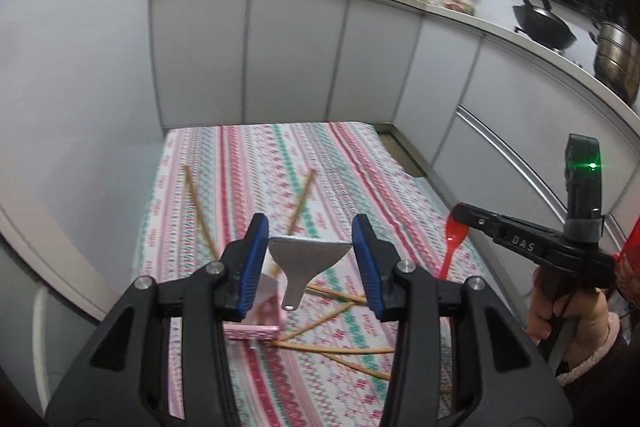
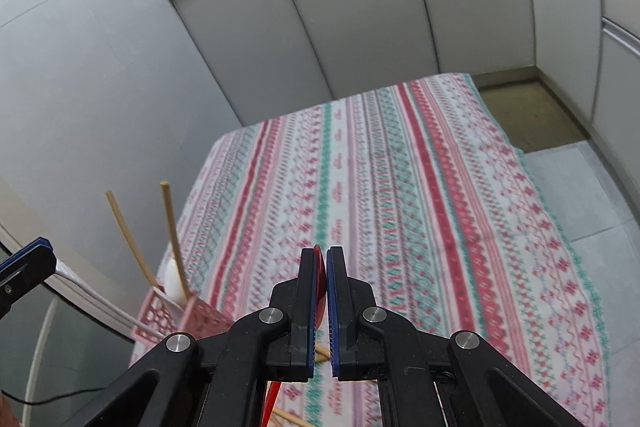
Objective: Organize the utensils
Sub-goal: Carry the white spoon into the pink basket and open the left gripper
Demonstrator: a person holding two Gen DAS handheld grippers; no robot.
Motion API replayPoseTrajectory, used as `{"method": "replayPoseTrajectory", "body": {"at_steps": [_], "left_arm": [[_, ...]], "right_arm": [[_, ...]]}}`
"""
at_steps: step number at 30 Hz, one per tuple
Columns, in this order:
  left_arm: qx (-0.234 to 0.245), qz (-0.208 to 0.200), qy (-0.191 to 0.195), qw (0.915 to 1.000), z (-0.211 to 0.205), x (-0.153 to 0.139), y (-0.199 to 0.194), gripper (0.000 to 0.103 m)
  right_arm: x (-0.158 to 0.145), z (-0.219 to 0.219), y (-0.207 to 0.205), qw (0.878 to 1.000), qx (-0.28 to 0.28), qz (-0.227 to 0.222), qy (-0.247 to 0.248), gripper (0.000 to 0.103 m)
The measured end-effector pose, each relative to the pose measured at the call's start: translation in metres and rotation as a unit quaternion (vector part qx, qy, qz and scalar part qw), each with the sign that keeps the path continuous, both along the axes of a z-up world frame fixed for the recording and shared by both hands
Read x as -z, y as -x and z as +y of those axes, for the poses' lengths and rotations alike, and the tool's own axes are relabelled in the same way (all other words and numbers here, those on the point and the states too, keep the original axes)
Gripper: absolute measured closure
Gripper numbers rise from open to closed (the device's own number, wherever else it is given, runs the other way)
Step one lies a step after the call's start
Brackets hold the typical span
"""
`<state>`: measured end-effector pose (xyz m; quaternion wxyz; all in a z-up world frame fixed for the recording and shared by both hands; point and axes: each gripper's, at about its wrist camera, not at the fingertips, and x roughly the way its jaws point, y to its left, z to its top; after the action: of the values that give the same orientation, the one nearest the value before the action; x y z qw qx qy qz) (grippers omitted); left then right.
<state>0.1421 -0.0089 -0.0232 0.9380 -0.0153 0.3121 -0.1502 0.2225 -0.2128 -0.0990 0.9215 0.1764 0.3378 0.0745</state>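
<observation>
striped cloth (image 2: pixel 400 187) | red spoon (image 1: pixel 452 243), translucent | right jaws clamp it

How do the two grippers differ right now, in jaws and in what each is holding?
The left gripper has its jaws apart with nothing pressed between the pads; the right gripper is shut on the red spoon. The left gripper hangs over the pink basket and the grey spatula; the right gripper holds its spoon above the striped cloth, clear of the basket. Both have blue pads and point down at the table.
</observation>
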Motion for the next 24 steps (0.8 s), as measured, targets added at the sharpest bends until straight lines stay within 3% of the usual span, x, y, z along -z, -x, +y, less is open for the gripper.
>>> {"method": "replayPoseTrajectory", "body": {"at_steps": [6,12,24], "left_arm": [[-0.037,0.003,-0.013,0.9992,0.017,0.014,-0.011,0.058],[-0.062,0.037,-0.030,0.9969,0.025,0.042,-0.038,0.058],[-0.067,0.089,-0.034,0.9932,0.028,0.070,-0.061,0.058]], "right_arm": [[0.003,0.018,-0.008,1.000,-0.012,0.003,-0.004,0.099],[0.008,0.029,-0.012,1.000,-0.018,0.006,-0.004,0.099],[0.009,0.036,-0.014,1.000,-0.025,0.012,0.001,0.099]]}}
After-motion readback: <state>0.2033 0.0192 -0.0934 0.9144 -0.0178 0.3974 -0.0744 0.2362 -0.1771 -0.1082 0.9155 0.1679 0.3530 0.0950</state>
